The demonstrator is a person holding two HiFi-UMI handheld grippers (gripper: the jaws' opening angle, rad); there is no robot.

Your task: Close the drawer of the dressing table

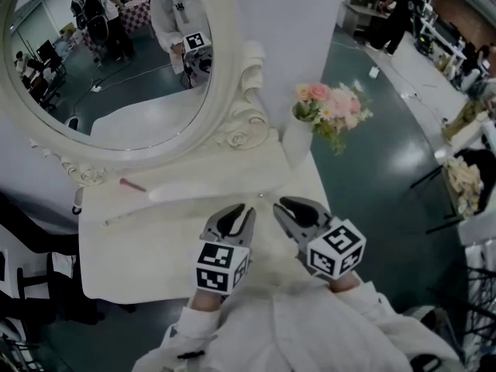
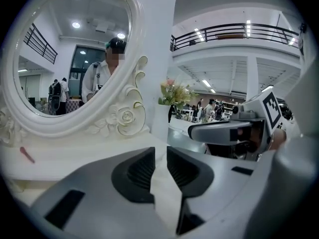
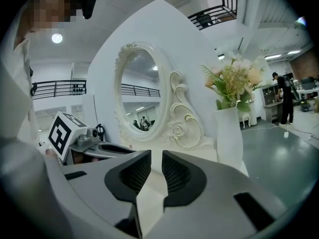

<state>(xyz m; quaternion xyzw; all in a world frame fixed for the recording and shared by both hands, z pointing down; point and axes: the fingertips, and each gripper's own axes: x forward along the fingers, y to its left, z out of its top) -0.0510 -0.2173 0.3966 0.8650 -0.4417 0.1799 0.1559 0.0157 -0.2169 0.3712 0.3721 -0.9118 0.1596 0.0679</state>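
The white dressing table fills the middle of the head view, and its drawer shows in no view. Both grippers hover over the table's front half, side by side and pointing at the oval mirror. On my left gripper the jaws stand a narrow gap apart with nothing between them. My right gripper is the same, a slim gap and nothing held. Each gripper view shows the other gripper alongside, the right gripper and the left gripper.
A white vase of pink flowers stands at the table's back right corner. A pink stick and a thin white rod lie near the mirror's base. A black chair is at the left, dark floor at the right.
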